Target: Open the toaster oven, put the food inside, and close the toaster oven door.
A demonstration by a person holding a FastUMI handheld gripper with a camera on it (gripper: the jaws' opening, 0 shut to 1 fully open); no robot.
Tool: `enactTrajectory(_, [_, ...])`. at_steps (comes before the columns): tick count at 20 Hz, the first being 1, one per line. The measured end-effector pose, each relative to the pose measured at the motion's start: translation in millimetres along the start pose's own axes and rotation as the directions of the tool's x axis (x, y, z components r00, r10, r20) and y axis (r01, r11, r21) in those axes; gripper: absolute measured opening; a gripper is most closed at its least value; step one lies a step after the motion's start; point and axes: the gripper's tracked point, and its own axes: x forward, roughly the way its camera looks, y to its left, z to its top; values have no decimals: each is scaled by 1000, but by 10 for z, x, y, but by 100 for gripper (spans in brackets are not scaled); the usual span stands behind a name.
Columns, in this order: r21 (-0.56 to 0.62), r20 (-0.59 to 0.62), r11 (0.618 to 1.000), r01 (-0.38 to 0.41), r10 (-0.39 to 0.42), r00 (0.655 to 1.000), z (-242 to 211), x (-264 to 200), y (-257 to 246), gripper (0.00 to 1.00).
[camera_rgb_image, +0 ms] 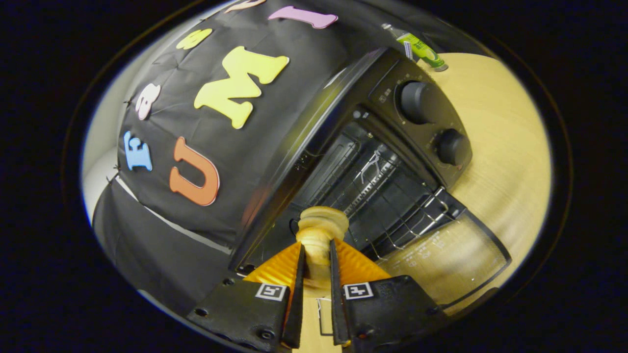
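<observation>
Gripper view, rolled well to one side: the gripper point(318, 255) has its two fingers point(300, 274) drawn close together, pressing from both sides on the stem of a pale, mushroom-shaped piece of food point(321, 230). The food's rounded cap stands out just ahead of the fingertips.

Directly beyond the cap lies the mouth of the toaster oven point(353, 162), a black box standing on a light wooden table point(505, 162). Its glass door point(451, 255) is dropped fully open and lies out flat over the table, its far edge a thin dark line near the fingers. A wire rack point(392, 196) sits inside the cavity and juts a little past the front lip, towards the door. The cap is at the near edge of the opening, close beside the oven's side wall, with most of the rack's width lying free on the side towards the control panel.

The control panel carries two round black knobs point(417, 102), one beside the other. Beyond the oven's far corner a green-labelled bottle point(423, 49) stands on the table, well apart from the door. Bare tabletop spreads past the panel and around the open door.
</observation>
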Motion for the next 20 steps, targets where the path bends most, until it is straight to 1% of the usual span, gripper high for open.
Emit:
enactTrajectory(2, [-4,31,1000,12,-12,999,99,136,-17,29])
enactTrajectory(4, [-6,53,1000,6,-5,999,169,218,9,29])
enactTrajectory(6, [-28,69,999,16,-14,998,201,284,3,33])
enactTrajectory(8, [-35,81,999,13,-10,997,200,334,-35,42])
enactTrajectory(10, [-9,81,999,31,-30,996,168,357,-119,53])
enactTrajectory(12, [-31,98,999,42,-39,994,179,310,-131,74])
enactTrajectory(15, [-74,98,997,39,-31,995,110,244,-66,80])
enactTrajectory(19, [-183,110,983,34,-14,994,-27,-7,35,100])
enactTrajectory(20, [-221,116,974,39,-14,993,-44,-118,64,100])
